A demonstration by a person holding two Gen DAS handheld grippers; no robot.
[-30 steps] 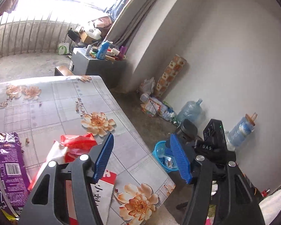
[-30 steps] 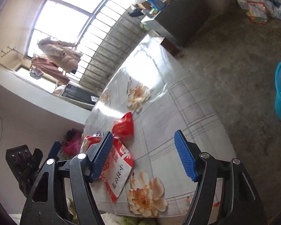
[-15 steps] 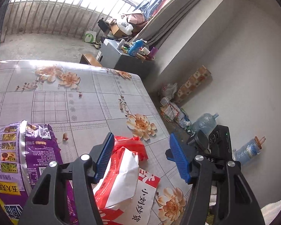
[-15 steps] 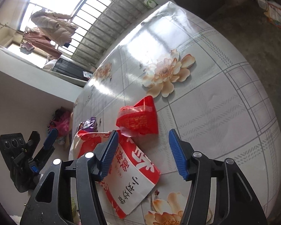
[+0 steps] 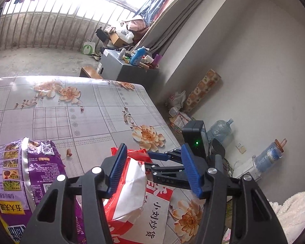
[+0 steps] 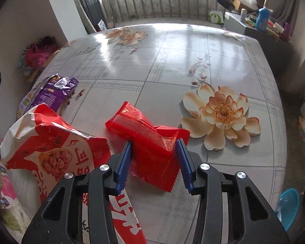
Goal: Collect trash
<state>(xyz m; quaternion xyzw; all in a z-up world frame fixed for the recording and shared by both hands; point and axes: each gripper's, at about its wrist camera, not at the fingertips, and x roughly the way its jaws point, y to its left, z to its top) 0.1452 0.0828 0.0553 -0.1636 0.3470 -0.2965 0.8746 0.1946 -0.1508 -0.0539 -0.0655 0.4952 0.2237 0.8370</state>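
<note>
Wrapper [image 6: 150, 140], small, red and crinkled, lies between the blue pads of the right gripper [image 6: 154, 156]; the jaws have just been closing, and both pads [image 6: 124, 162] now sit against its sides, so the claw appears to have hold of it at about half its spread; the wrapper's far end sticks out ahead of the fingertips, resting on the flowered table [image 6: 193, 61]; in the left wrist view the same wrapper [image 5: 139, 155] shows just beyond the left claw's tips, with the right gripper [image 5: 158, 158] reaching in from the right side.

Beside the right claw, to its left, lies a large red-and-white snack bag [image 6: 50, 142], torn open at the top; further left and ahead of it lies a purple bag [image 6: 48, 95].

The left gripper [image 5: 152, 172] stands roughly half open, its jaws having just been closing a little; the red-and-white snack bag [image 5: 132, 191] lies under and between its pads, its white torn lip close against the left pad [image 5: 117, 166], the right pad clear of it; nothing is clamped there; the purple bag [image 5: 20, 179] lies left of this claw on the table [image 5: 81, 111].

A blue basket [image 6: 288, 205] sits on the floor, low and to the right of the right claw, past the table edge.
</note>
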